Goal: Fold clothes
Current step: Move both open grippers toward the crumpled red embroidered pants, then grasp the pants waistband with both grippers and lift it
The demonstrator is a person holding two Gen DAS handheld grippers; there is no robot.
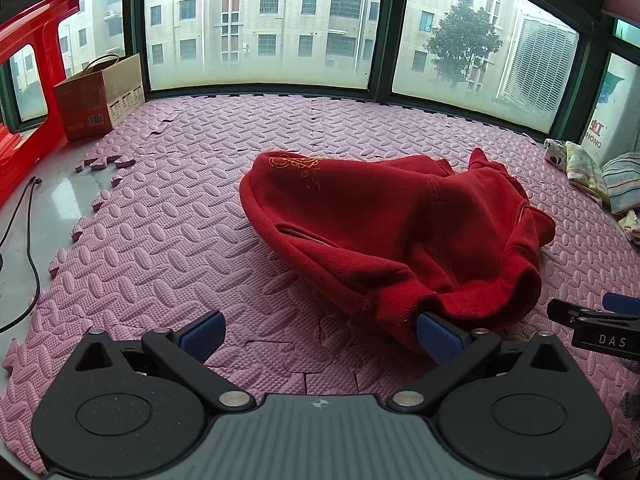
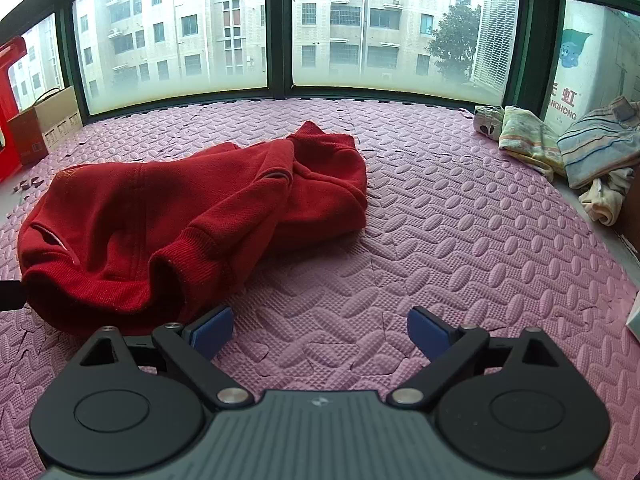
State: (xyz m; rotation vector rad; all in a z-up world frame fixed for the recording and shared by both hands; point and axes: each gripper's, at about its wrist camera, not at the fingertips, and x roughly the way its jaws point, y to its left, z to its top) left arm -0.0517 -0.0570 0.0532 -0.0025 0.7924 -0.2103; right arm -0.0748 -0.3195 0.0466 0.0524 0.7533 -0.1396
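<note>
With both sets of jaws spread wide, the left tool (image 1: 320,330) has its right pad nudging the ribbed hem of the red sweater (image 1: 400,224), while the right tool (image 2: 320,330) hovers released over bare foam mat (image 2: 460,240). The sweater lies bunched mid-mat. Pinch a single hem layer at each corner, I'd say, then pull flat.

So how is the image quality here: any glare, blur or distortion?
Left wrist view: sharp, strong fisheye bending of the window frame, soft daylight, glare on the bare floor. Right wrist view: same bending, even light, red garment in focus, soft shadow under its hem.
</note>
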